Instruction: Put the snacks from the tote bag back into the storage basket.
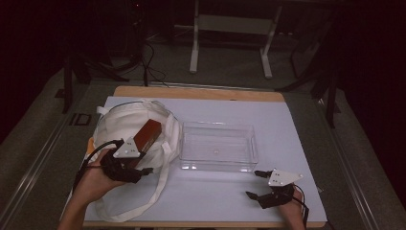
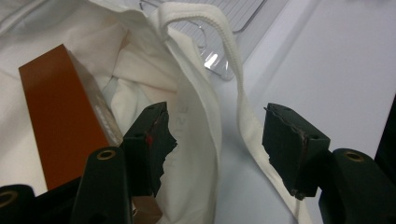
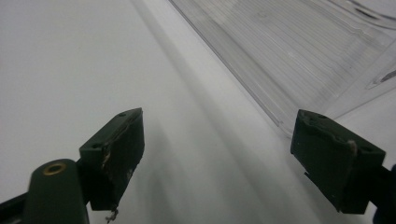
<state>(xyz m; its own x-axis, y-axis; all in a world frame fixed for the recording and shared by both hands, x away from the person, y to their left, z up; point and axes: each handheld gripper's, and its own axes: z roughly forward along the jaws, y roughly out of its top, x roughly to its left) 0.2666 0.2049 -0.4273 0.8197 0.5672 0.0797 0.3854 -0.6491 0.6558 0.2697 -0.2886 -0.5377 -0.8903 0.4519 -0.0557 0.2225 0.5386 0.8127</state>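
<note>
Black jaws of the left gripper stood apart, straddling the white cloth bag's rim, just beside the brown box poking from it. The right gripper waited, spread and empty, near the clear tray. Next probably came clamping the box to lift it out.

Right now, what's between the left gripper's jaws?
In the left gripper view, the left gripper stands open around the white bag's rim and strap; the brown box sits beside one jaw.

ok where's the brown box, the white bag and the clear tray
brown box (image 1: 147,132), high view, on its top face
white bag (image 1: 119,124), high view, on the bunched cloth left of the box
clear tray (image 1: 218,165), high view, on its near wall
</note>
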